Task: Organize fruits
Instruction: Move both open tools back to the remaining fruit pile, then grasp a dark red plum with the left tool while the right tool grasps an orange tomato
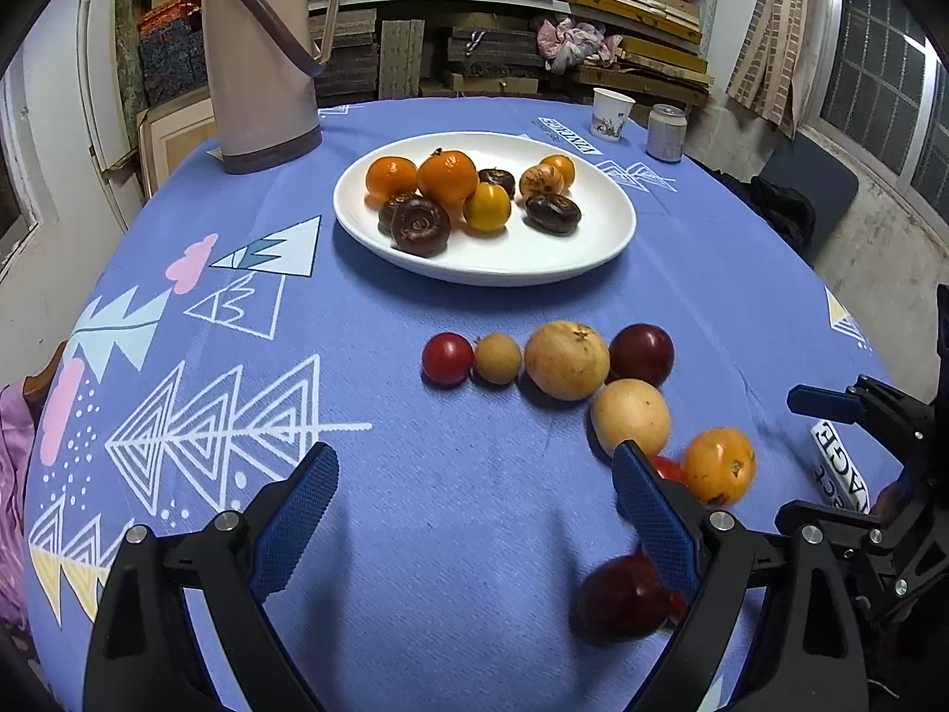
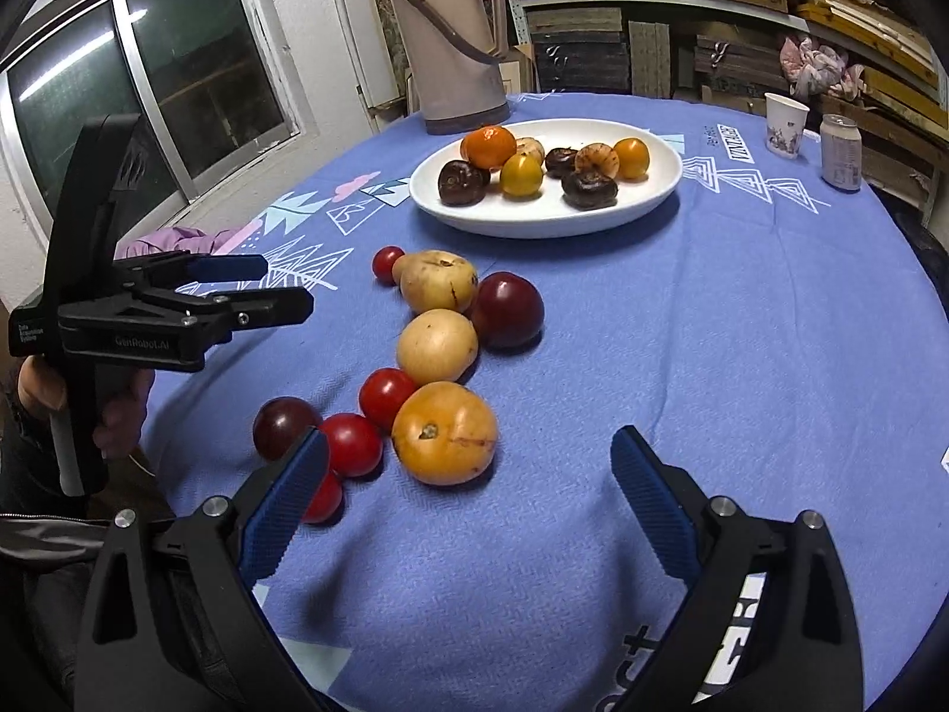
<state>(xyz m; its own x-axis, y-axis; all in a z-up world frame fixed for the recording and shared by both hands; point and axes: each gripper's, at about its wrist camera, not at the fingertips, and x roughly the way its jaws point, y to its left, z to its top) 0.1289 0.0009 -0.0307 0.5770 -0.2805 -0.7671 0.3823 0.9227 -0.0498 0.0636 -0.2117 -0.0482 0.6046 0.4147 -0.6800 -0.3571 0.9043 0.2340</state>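
Note:
A white oval plate [image 1: 557, 264] [image 2: 522, 219] at the far middle of the blue tablecloth holds oranges, yellow fruits and dark brown round ones. Nearer me a curved line of loose fruit lies on the cloth: a small red tomato [image 1: 446, 358], tan fruits [image 1: 566, 360] [image 2: 437, 345], dark red plums [image 1: 642, 353] [image 2: 507, 308] and an orange-yellow fruit [image 1: 719, 465] [image 2: 445, 433]. My left gripper [image 1: 474, 510] is open over bare cloth, its right finger beside a dark red fruit [image 1: 623, 596]. My right gripper [image 2: 471, 495] is open just in front of the orange-yellow fruit.
A tall beige thermos [image 1: 264, 53] [image 2: 454, 35] stands behind the plate on the left. A paper cup [image 1: 611, 113] [image 2: 784, 124] and a can [image 1: 666, 132] [image 2: 840, 151] stand at the far right. Shelves of stacked boards fill the background. A window [image 2: 142, 95] lies left.

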